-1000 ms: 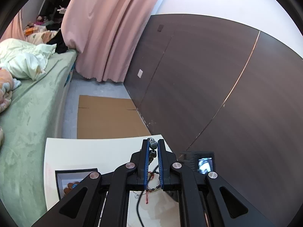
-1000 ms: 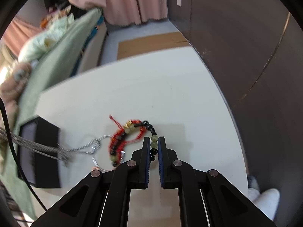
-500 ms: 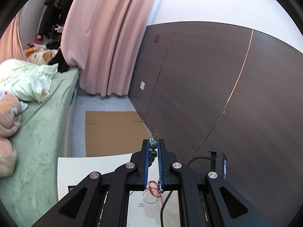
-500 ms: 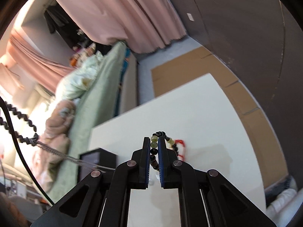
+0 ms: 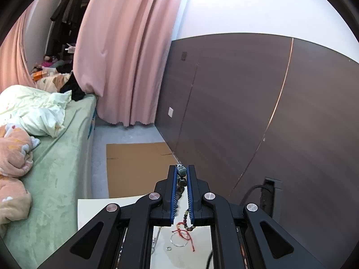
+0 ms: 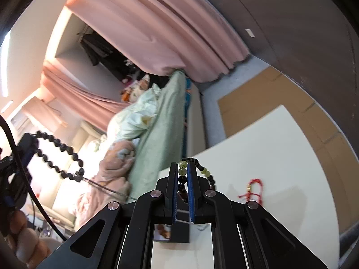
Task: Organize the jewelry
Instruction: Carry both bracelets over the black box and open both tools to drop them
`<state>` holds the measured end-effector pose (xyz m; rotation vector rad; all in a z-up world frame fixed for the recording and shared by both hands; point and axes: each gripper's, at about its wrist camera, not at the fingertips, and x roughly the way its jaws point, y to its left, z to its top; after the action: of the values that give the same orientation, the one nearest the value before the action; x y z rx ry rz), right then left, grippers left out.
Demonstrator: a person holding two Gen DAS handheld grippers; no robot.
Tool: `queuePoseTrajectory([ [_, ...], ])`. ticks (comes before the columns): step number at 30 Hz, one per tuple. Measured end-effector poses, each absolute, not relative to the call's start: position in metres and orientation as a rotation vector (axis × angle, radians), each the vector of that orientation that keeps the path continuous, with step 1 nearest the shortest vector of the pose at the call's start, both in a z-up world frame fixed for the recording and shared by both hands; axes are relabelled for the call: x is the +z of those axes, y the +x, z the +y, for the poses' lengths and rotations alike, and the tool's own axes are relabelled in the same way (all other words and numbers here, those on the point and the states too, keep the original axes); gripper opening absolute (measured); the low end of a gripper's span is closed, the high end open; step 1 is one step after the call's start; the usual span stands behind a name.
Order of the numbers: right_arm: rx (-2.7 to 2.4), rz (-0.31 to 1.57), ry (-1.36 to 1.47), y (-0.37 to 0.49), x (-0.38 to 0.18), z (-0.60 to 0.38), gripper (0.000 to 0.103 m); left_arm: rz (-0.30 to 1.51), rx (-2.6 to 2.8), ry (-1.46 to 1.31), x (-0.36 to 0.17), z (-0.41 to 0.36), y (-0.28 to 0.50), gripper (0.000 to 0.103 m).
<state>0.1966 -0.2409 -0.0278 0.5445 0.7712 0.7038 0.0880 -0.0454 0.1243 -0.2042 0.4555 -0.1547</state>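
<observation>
- pink curtains (image 5: 125,51) hang at the top centre of the left wrist view, with a dark wood wall panel (image 5: 258,103) filling the right side and a green bed (image 5: 56,161) along the left.
- flat cardboard (image 5: 136,165) lies on the floor at mid-frame, just above the white tabletop (image 5: 101,208) edge.
- left tongs (image 5: 181,174), lower centre, are pressed together on a beaded bracelet (image 5: 181,172); its beads sit in a column between the blue pads.
- below them, a red cord (image 5: 184,235) and a thin metal ring (image 5: 178,241) show at the bottom centre.
- right tongs (image 6: 182,177), lower centre of the right wrist view, pinch a bead strand (image 6: 182,168) of pale green and black beads that loops over to the right.
- a red string bracelet (image 6: 254,190) lies on the tabletop at lower right.
- a black box (image 6: 179,233) sits under the right tongs at the bottom centre.
</observation>
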Motion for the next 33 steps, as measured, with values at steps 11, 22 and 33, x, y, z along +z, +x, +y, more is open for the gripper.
queuePoseTrajectory([
  [11, 0.815, 0.700, 0.545, 0.183, -0.014, -0.216, 0.009, 0.494, -0.063, -0.253, 0.099, -0.009, 0.086, 0.009],
  [22, 0.831, 0.729, 0.514, 0.183, -0.021, -0.189, 0.009, 0.608, -0.045, -0.402, 0.023, 0.036, 0.098, 0.009],
  [33, 0.848, 0.784, 0.441, 0.178, -0.041, -0.145, 0.009, 0.787, 0.016, -0.618, -0.041, 0.093, 0.110, 0.020],
])
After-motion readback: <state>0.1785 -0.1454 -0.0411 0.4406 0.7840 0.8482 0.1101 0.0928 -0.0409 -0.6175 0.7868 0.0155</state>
